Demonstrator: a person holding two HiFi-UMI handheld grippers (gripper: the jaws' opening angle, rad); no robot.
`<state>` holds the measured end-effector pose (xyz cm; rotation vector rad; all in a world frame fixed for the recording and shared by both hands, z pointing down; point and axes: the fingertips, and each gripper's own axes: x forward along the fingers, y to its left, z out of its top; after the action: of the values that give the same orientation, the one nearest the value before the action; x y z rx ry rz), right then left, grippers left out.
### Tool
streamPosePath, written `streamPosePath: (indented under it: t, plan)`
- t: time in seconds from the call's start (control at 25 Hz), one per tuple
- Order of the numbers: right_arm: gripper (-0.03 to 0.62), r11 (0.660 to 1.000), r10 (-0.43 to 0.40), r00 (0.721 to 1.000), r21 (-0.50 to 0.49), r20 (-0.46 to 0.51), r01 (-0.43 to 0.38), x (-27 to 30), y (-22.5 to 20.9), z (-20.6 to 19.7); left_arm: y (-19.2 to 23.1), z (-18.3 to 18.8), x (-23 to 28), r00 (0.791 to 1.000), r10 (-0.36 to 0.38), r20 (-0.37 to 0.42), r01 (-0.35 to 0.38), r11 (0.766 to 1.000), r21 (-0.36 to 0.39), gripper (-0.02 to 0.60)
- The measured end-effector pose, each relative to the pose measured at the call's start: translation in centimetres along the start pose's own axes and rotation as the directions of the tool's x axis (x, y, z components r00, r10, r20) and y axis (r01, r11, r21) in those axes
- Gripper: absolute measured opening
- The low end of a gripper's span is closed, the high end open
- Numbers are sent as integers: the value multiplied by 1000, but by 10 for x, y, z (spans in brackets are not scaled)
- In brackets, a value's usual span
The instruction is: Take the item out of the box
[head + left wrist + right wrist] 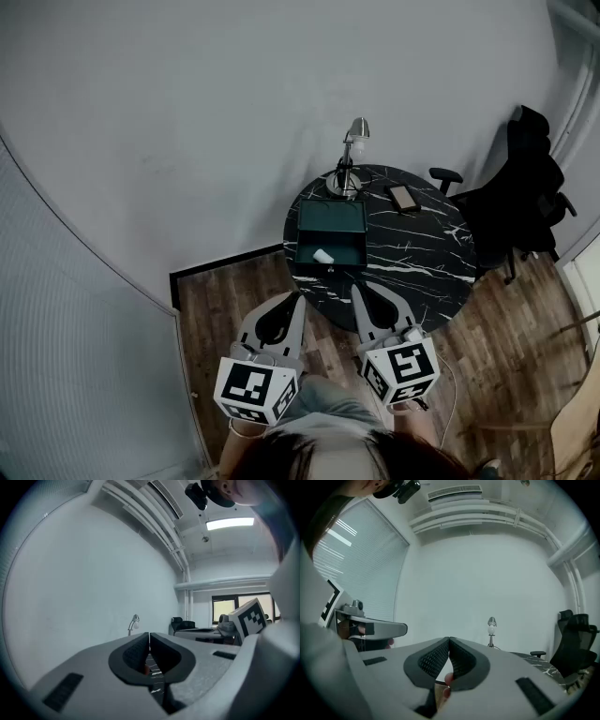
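Small white item (323, 255) lies in open green box (349, 221), near edge of round table (422, 262). Looks light, maybe slippery; pinch across middle, gently. Left gripper (299, 298) & right gripper (354, 289) both pressed together, empty, short of table. Box walls hem item in, so approach from above. Lamp (354, 141) behind box; room to right.

Grey wall (234, 112), wood floor (225, 309), round black marble table (422, 262), black office chair (525, 187).
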<state>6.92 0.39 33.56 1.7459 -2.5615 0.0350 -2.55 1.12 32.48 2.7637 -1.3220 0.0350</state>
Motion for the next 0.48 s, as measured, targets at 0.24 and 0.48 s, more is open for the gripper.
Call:
streamPosePath:
  t: [0.24, 0.48]
  plan:
    - [25, 1000, -26, 1000, 0, 7, 26, -2, -1, 3, 0, 1, -3, 1000, -1, 5, 1, 1000, -7, 11]
    - [25, 1000, -25, 1000, 6, -3, 25, -6, -2, 0, -1, -3, -3, 1000, -2, 3, 2, 1000, -22, 11]
